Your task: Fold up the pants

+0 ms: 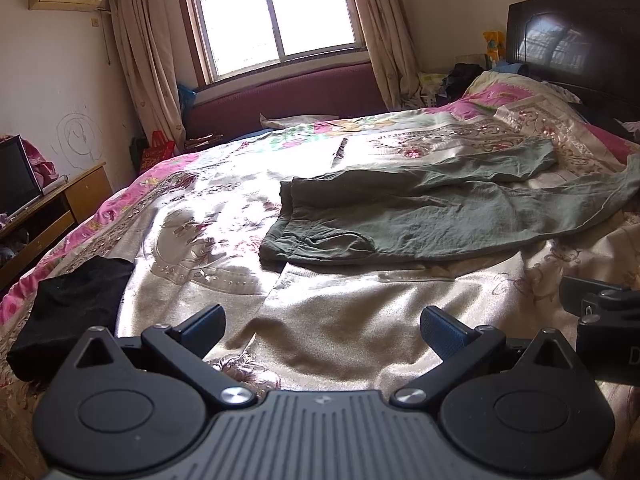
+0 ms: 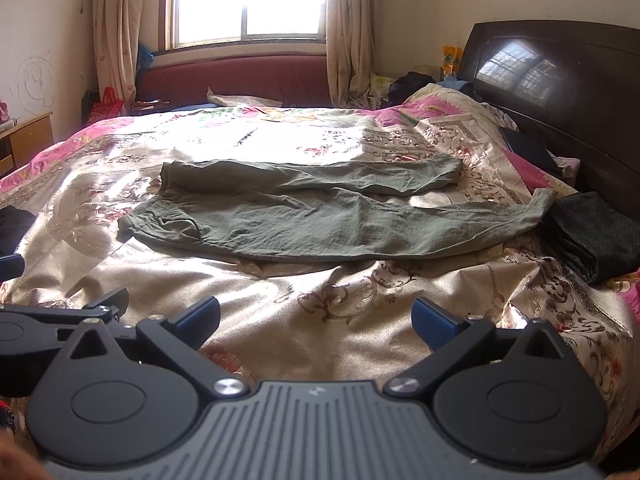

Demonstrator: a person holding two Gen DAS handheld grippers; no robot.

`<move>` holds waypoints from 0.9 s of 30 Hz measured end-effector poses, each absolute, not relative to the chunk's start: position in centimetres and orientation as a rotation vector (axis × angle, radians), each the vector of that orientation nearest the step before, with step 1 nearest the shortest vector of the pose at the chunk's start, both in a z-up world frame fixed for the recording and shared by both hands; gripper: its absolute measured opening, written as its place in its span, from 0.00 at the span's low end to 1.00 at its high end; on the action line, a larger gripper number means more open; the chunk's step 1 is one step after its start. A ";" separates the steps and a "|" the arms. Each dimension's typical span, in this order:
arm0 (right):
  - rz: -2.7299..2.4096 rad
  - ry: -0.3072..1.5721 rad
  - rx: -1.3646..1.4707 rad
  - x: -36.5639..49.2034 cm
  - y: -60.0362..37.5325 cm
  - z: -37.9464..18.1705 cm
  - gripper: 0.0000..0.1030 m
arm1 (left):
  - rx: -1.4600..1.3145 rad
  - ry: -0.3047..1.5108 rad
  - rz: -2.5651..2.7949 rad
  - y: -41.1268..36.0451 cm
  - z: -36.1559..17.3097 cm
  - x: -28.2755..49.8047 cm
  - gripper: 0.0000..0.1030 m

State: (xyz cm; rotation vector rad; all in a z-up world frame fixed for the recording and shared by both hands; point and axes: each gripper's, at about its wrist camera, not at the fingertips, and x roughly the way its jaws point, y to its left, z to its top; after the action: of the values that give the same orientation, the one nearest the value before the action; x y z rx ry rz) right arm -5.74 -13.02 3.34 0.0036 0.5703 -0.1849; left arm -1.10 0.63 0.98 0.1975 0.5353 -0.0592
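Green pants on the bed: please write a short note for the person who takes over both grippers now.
Left gripper: open, empty, above the bedspread.
Right gripper: open, empty, beside it.
Green pants: spread flat across the bed ahead, waistband at the left, legs toward the headboard, touched by neither gripper.
Done: no fold visible.
Left: the whole folding.

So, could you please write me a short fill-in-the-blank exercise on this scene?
The green pants lie spread on the ____.
Both the left tool and the right tool are ____.
The folded black cloth lies to the ____ of the pants.

Missing words: bed; open; left
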 end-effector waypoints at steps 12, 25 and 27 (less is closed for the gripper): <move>-0.185 0.626 0.026 -5.2 -13.1 2.5 0.98 | 0.206 0.582 -0.055 0.4 0.1 -0.4 1.00; -0.150 0.643 0.050 -4.0 -13.4 2.4 0.98 | 0.252 0.567 -0.056 -0.2 -0.1 0.7 1.00; -0.138 0.641 0.057 -3.3 -13.6 2.5 0.98 | 0.261 0.555 -0.059 -0.4 0.1 1.6 1.00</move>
State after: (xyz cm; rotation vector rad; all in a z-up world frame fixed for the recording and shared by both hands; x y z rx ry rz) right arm -3.27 -13.63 2.52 0.0574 0.6406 -0.1383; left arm 1.57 -0.38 0.05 0.2609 0.5555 -0.0593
